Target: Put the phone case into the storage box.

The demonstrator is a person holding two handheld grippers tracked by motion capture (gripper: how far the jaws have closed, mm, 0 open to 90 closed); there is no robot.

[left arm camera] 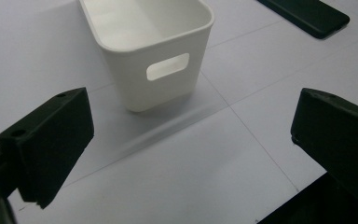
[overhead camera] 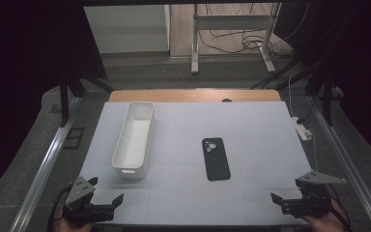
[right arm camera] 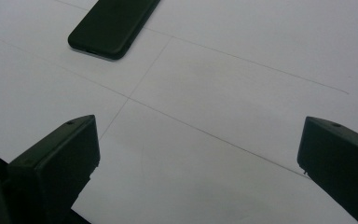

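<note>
Counter (overhead camera: 251, 125) covered by a pale sheet with faint grid lines; a wooden edge shows at its far side. White oblong bin (overhead camera: 134, 139), open-topped, with a handle slot in its near end, stands left of centre. Black phone case (overhead camera: 216, 158) lies flat right of centre, camera cutout at far end, well apart from the bin. White power strip (overhead camera: 303, 129) off the right edge. Cables (overhead camera: 232, 38) on the floor beyond.

Pale worktop (overhead camera: 251, 130) ruled with thin grid lines, wooden edge showing at the far side. On its left half, a long white bin (overhead camera: 134, 139), open-topped, lying lengthwise. Right of it, well apart, a black phone (overhead camera: 215, 158), camera side up.
</note>
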